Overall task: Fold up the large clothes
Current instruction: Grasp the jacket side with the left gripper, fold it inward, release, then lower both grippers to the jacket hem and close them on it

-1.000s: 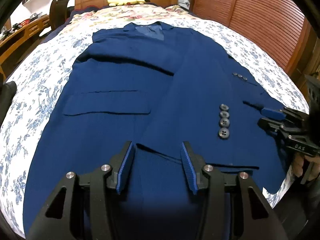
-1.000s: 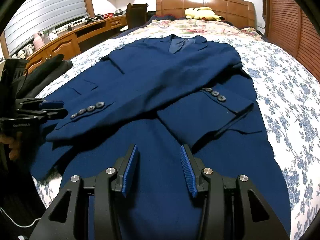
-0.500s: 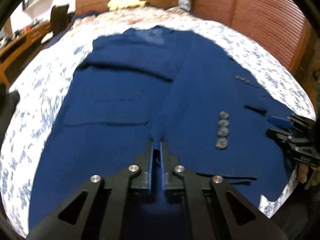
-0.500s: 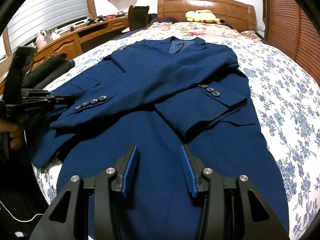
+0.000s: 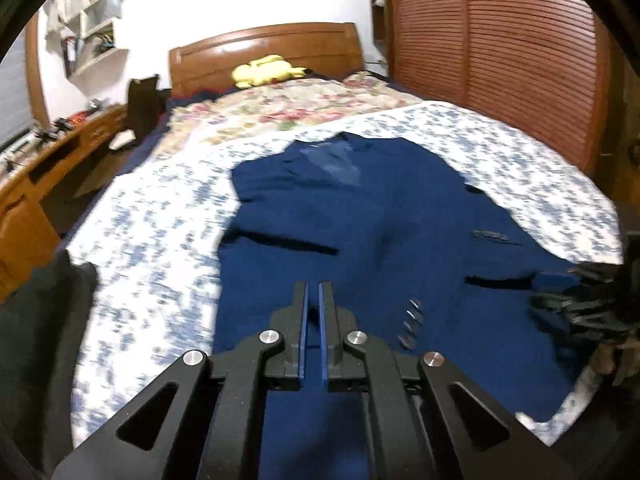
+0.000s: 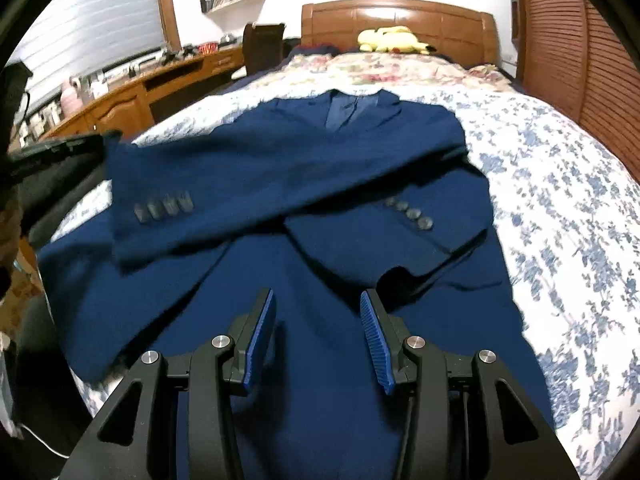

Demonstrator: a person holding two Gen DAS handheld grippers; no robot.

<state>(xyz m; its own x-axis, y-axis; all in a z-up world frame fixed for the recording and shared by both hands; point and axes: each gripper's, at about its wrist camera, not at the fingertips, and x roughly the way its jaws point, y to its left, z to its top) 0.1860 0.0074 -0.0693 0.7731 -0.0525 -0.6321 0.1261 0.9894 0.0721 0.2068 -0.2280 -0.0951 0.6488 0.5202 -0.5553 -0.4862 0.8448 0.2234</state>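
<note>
A navy suit jacket (image 5: 380, 220) lies front up on the bed, sleeves crossed over its chest (image 6: 320, 168). My left gripper (image 5: 314, 300) is shut on the jacket's lower left part, with blue cloth pinched between the pads. That side of the jacket is raised off the bed. From the right wrist view the left gripper (image 6: 68, 148) appears at the far left, blurred, by the lifted cloth. My right gripper (image 6: 318, 320) stands open just above the jacket's lower middle, nothing between its fingers. It also shows blurred at the right edge of the left wrist view (image 5: 560, 300).
The bed has a blue-flowered sheet (image 6: 560, 208) and a wooden headboard (image 6: 400, 16) with a yellow plush toy (image 6: 388, 40) below it. A wooden desk (image 6: 132, 96) runs along the left, louvred wardrobe doors (image 5: 500, 60) stand on the right. Dark clothing (image 5: 36, 320) lies at the bed's left edge.
My left gripper shut on the jacket's hem and rose, drawing the cloth up and tilting its view toward the headboard. The right gripper stayed open and nearly still.
</note>
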